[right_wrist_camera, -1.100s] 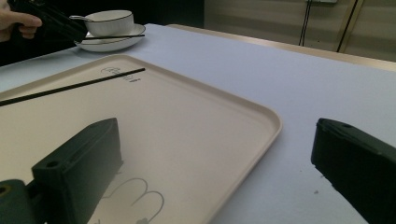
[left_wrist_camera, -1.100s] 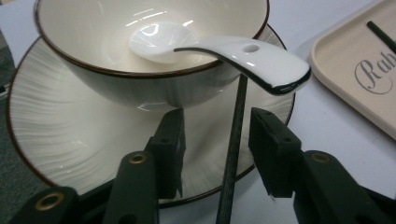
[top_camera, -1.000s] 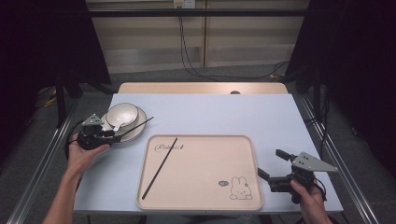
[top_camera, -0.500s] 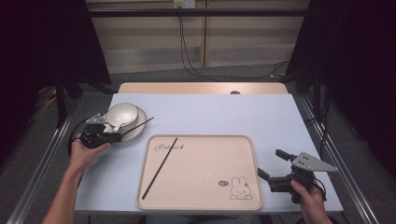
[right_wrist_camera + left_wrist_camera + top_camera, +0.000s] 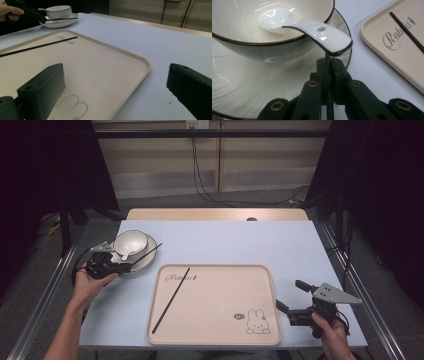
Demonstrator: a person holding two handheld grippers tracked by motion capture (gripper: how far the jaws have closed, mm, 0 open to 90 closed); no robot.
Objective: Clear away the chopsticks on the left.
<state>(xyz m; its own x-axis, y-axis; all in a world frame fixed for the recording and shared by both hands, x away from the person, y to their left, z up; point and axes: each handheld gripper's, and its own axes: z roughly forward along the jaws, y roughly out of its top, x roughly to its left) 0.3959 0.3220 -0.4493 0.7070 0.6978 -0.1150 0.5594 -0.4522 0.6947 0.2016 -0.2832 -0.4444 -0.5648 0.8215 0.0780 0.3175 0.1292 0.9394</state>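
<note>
Chopstick (image 5: 145, 254) on the plate (image 5: 146, 263) near the table's left edge sits gripped in the left gripper (image 5: 116, 265), whose jaws have just been closing. Its long axis points toward the tray (image 5: 272, 300). Right gripper (image 5: 289, 296) waits with jaws open at the tray's right rim.

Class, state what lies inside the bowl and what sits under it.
Inside the bowl rests a white spoon, handle over the rim. Under it sits a plate; the bowl hides the plate's centre.

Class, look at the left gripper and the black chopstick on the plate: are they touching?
Touching. In the left gripper view, the left gripper has its fingers closed on the thin black chopstick, which runs up between them beneath the spoon handle.
</note>
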